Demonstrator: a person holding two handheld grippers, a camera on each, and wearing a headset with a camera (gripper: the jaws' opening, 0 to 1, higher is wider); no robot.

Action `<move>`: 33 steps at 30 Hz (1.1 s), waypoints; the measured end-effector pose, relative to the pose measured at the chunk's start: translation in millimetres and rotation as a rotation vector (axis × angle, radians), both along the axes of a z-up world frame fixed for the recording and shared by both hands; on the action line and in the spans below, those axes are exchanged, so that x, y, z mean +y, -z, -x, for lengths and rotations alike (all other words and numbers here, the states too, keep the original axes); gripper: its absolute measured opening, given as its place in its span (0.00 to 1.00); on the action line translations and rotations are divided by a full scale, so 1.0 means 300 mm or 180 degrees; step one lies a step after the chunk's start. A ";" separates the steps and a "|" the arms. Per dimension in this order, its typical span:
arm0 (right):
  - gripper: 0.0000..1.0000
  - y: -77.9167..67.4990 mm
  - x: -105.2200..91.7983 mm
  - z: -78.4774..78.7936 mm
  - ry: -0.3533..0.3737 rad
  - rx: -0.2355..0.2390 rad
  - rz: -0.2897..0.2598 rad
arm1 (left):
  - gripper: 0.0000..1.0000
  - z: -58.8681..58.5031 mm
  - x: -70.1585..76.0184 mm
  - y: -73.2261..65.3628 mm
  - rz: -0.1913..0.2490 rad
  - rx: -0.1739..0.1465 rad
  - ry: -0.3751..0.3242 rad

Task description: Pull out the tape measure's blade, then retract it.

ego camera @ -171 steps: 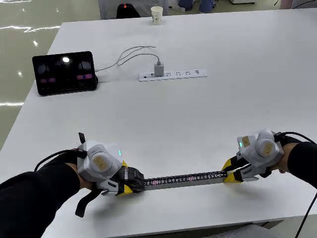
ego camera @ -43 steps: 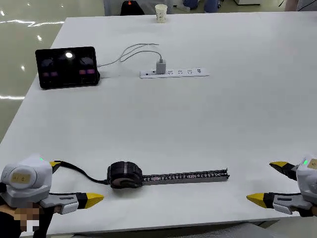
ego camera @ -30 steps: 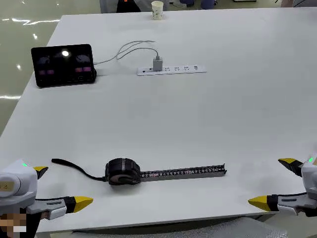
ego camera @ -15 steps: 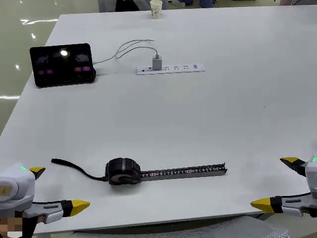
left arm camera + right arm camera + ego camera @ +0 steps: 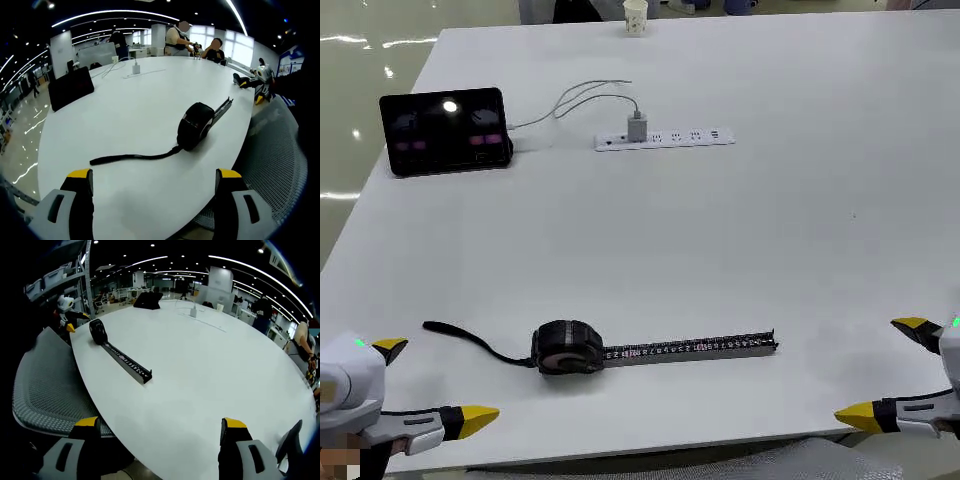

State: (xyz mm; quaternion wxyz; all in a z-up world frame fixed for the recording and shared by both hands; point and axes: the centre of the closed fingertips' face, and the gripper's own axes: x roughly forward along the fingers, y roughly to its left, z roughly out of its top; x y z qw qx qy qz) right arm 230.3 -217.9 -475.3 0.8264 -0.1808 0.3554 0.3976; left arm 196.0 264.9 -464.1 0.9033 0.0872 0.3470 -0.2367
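- Left tool (image 5: 435,382) hangs at the near left corner of the bench (image 5: 720,230), jaws spread wide with nothing between them.
- Right tool (image 5: 882,370) sits at the near right edge, equally wide open and empty.
- Between them, well apart from both, the tape measure (image 5: 565,347) lies on its side near the front edge. Its blade (image 5: 700,347) is drawn out flat to the right, the hooked end pointing toward the right tool.
- A black strap (image 5: 460,335) trails left from the tape measure toward the left tool.
- Judged from this layout, the pull-out is done and the retraction is the step in hand.
- Next, the left tool most likely needs to close on the tape measure's body to steady it. The right tool could take the blade's end and guide it back, so it does not whip in.
- Far off, a tablet (image 5: 445,130) and a power strip (image 5: 665,138) sit clear of the work.
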 end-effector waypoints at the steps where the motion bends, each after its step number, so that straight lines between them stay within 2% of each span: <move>1: 0.99 -0.001 -0.001 0.000 0.0004 0.0001 -0.0006 | 0.99 0.000 0.000 0.001 -0.0002 0.0002 0.0001; 5: 0.99 -0.004 -0.004 0.001 -0.0010 0.0005 0.0000 | 0.99 -0.003 -0.002 0.003 0.0022 0.0006 -0.0004; 12: 0.99 0.000 0.001 0.004 -0.0040 0.0007 -0.0027 | 0.99 -0.001 -0.009 0.003 -0.0015 -0.0009 0.0053; 19: 0.99 0.007 0.011 0.007 -0.0090 0.0009 -0.0011 | 0.99 -0.009 -0.025 -0.004 -0.0041 -0.0064 0.0082; 22: 0.99 0.004 0.015 0.004 -0.0108 -0.0009 -0.0002 | 0.99 -0.008 -0.047 -0.005 -0.0015 -0.0053 0.0075; 24: 0.99 0.004 0.018 -0.001 -0.0100 -0.0006 -0.0013 | 0.99 -0.013 -0.075 -0.009 0.0085 -0.0037 0.0048; 28: 0.99 0.011 0.030 0.002 -0.0170 0.0052 0.0000 | 0.99 -0.025 -0.117 0.000 0.0041 -0.0030 0.0044; 33: 0.99 0.008 0.048 -0.003 -0.0285 0.0041 0.0060 | 0.99 -0.026 -0.189 -0.003 0.0156 0.0031 0.0044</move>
